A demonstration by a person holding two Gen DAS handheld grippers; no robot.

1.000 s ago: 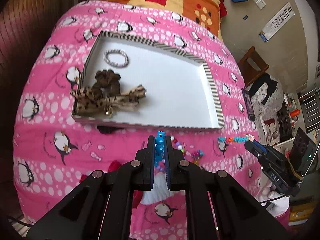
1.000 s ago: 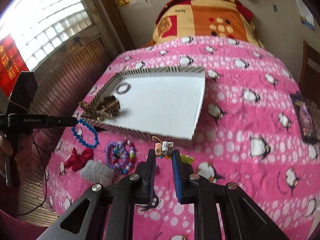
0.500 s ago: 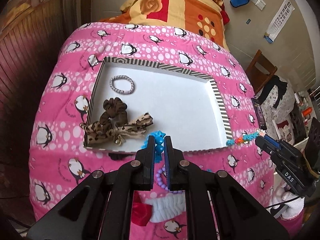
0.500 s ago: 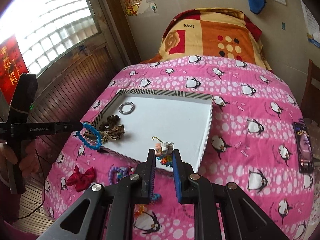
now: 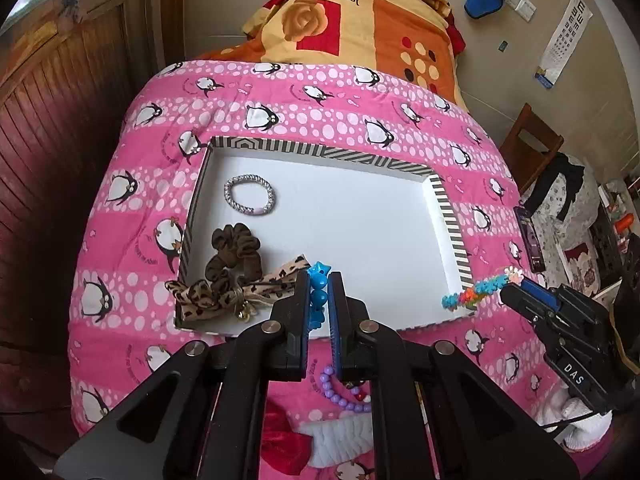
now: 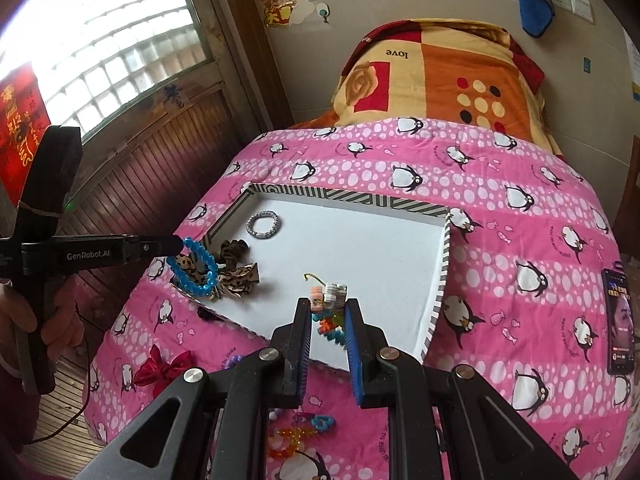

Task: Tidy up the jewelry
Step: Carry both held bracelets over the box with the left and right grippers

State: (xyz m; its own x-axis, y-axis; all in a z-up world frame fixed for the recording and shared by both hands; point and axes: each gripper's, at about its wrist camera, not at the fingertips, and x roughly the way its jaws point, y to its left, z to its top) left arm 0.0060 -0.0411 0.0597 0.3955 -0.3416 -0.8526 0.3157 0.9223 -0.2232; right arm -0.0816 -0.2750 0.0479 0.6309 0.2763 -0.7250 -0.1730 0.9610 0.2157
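Beads of a blue plastic bracelet (image 5: 318,294) run lengthwise between the left gripper (image 5: 319,300) jaws, which pinch them; a star bead pokes past the tips, over the near edge of the white striped-rim tray (image 5: 448,220) on the pink penguin-print bed quilt (image 5: 320,96).

From the right wrist, the right gripper (image 6: 329,320) jaws clamp a multicoloured beaded bracelet (image 6: 330,312), hanging lengthwise between them above the tray's near edge, its white charm at the tips.

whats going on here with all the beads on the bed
A person is sorting jewelry into a striped-rim tray on the pink bedspread. The left claw grips a blue bead bracelet, the right claw a multicolored one, both held over the tray's near edge. A silver bracelet already lies inside.
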